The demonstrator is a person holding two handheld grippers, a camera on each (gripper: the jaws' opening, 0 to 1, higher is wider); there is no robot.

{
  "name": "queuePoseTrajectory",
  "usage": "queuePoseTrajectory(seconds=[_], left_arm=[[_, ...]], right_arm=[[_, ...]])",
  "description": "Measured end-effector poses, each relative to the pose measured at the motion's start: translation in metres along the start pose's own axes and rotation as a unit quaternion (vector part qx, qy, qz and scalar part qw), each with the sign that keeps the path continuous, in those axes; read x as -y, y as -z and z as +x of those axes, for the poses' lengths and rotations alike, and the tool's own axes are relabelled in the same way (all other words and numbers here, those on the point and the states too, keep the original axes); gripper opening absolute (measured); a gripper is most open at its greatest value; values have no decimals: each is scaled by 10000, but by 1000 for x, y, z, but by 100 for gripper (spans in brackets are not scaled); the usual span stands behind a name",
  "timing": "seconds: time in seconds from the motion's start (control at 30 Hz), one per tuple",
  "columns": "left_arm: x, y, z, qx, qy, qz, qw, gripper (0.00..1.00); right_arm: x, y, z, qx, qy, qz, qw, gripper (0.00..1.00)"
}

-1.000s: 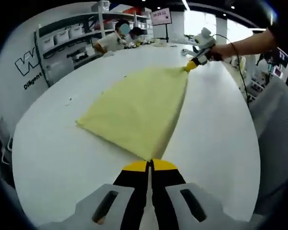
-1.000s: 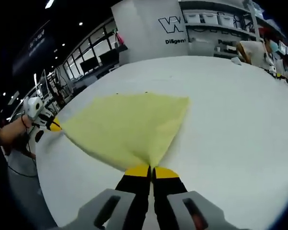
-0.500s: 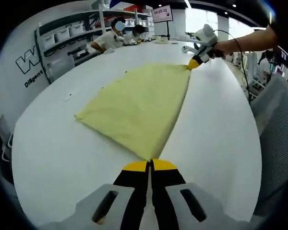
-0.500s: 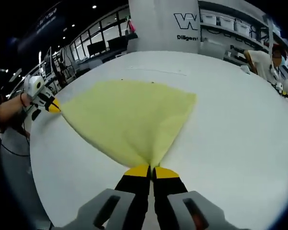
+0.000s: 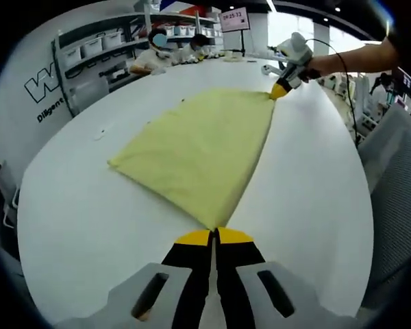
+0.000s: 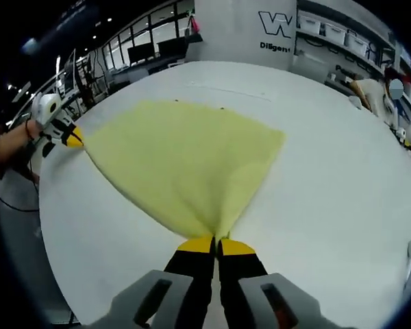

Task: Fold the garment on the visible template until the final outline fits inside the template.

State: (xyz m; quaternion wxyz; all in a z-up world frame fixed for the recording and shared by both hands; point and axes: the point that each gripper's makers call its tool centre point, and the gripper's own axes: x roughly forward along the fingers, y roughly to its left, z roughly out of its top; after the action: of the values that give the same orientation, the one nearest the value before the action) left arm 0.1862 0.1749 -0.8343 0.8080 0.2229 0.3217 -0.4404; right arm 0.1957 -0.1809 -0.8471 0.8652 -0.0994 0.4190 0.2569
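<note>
Left gripper (image 5: 216,236) clamped shut on near corner of yellow garment (image 5: 198,147); right gripper (image 6: 216,243) likewise pinching opposite corner. Garment spread flat mid white table (image 5: 75,205), stretched between both. Risk: uneven pull slipping a corner free or wrinkling the fold. No template outline discernible. Far end, left gripper view: shelving (image 5: 96,51), seated people. Right gripper view: windows (image 6: 144,48) instead.
</note>
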Motion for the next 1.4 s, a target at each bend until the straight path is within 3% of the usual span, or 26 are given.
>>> queuePoseTrajectory(seconds=[0.33, 0.47, 0.57, 0.7, 0.9, 1.13, 1.17, 1.23, 1.27, 1.33, 1.4], left_arm=[[5, 9, -7, 42, -70, -260, 9996, 0], [11, 0, -9, 253, -4, -301, 9992, 1], [5, -1, -13, 297, -260, -391, 9985, 5], [-2, -2, -28, 458, -577, -564, 9957, 8], [-4, -7, -48, 779, -821, -953, 9890, 9], [0, -11, -64, 1021, -1090, -1338, 9797, 16], [3, -13, -74, 1157, -1230, -1530, 9737, 17], [2, -13, -80, 1224, -1420, -1682, 9678, 18], [2, -16, -86, 1394, -1504, -1868, 9608, 20], [5, -20, -93, 1551, -1525, -1923, 9569, 23], [5, -19, -96, 1506, -1621, -1939, 9557, 28]], right_arm=[[-9, 8, -4, 17, -38, 54, 10000, 0], [-13, 3, -5, 186, -57, -71, 9998, 0], [-7, 0, -11, 316, 144, -51, 9994, 12], [4, -9, -30, 722, 440, 421, 9955, 13], [0, -19, -47, 1122, 675, 656, 9892, 15], [-11, -20, -53, 1184, 831, 827, 9860, 19], [-21, -20, -57, 1234, 866, 1083, 9826, 19], [-28, -19, -59, 1291, 949, 1124, 9807, 19], [-30, -19, -59, 1299, 968, 1138, 9802, 19], [-34, -18, -60, 1294, 975, 1141, 9802, 20], [-40, -17, -61, 1304, 925, 1214, 9797, 23]])
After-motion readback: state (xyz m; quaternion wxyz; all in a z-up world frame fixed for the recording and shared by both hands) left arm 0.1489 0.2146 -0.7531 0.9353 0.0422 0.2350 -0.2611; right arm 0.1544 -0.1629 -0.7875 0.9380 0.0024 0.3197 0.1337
